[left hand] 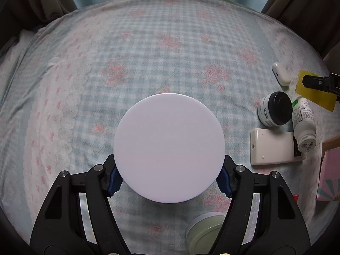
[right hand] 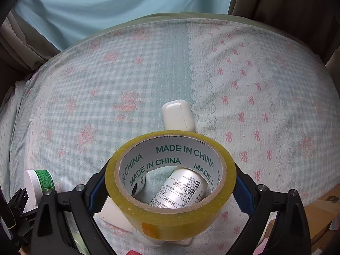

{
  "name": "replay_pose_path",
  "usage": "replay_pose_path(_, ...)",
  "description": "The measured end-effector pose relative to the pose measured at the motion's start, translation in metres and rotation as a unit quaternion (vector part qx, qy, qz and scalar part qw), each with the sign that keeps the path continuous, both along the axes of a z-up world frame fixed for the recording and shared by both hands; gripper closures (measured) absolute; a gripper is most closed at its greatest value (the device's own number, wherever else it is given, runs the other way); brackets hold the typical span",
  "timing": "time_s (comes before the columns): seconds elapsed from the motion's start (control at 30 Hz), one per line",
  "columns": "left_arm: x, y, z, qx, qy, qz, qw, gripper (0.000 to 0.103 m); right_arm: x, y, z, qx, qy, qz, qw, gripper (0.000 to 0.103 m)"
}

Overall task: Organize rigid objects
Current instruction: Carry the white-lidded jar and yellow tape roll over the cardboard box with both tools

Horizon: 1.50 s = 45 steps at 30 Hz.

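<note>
Squarely at the lower centre of the left wrist view, gripped a jar (left hand: 169,147) between the blue pads (left hand: 115,180) of the left gripper (left hand: 170,182), with both pads pressed against its rim. Showed only the flat round white lid, turned straight at the lens, with the jar's axis pointing back along the fingers toward the camera. Caught the same jar at the far left edge of the right wrist view, with the lid facing left, a green label (right hand: 44,178) behind it, and the axis running roughly left to right.

Clamped likewise a tape roll (right hand: 170,216) in the right gripper (right hand: 170,191) at the lower centre of the right wrist view, pinched from left and right. Tilted the roll's hole up toward the lens, with the printed core in plain sight. Revealed through that hole a white bottle (right hand: 180,189), its long axis slanting from upper right to lower left.

Left on the checked bedsheet (left hand: 148,53), at the right of the left wrist view:
- an earbud case (left hand: 280,74) highest in the frame;
- a black-lidded tub (left hand: 276,110) below it, just beside the bottle;
- a flat white box (left hand: 274,146), long side left to right, under the bottle's capped lower end.

Left a pale green tin (left hand: 204,229) at the bottom edge, between the left gripper's fingers.
</note>
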State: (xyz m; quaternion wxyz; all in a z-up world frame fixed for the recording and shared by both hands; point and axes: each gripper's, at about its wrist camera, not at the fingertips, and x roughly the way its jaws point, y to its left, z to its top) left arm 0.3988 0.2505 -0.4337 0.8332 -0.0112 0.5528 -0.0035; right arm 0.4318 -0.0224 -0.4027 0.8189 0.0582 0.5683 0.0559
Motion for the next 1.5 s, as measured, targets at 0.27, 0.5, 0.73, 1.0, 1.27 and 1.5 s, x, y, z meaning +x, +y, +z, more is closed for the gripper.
replay_pose_path(0.27,-0.029,0.007,0.060,-0.010,-0.034,-0.010,0.9993,0.035,-0.036,0.004,0.060,0.012,-0.030,-0.004,0.999,0.007)
replay_pose_path(0.5,-0.075,0.002,0.145,-0.026,-0.059,-0.040,0.9972,0.035,-0.093,0.002,0.140,0.030,-0.062,-0.020,0.997,0.007)
replay_pose_path(0.73,-0.115,-0.017,0.218,-0.029,-0.090,-0.076,0.9927,0.035,-0.158,-0.014,0.217,0.019,-0.098,-0.024,0.995,0.007)
replay_pose_path(1.0,-0.151,-0.082,0.262,-0.034,-0.108,-0.110,0.9875,0.035,-0.214,-0.072,0.258,0.019,-0.123,-0.042,0.991,0.007)
replay_pose_path(1.27,-0.182,-0.192,0.285,-0.042,-0.123,-0.115,0.9849,0.035,-0.254,-0.167,0.264,0.023,-0.132,-0.023,0.991,0.007)
replay_pose_path(1.5,-0.195,-0.299,0.275,-0.048,-0.111,-0.128,0.9843,0.035,-0.258,-0.256,0.253,0.020,-0.124,-0.003,0.992,0.007)
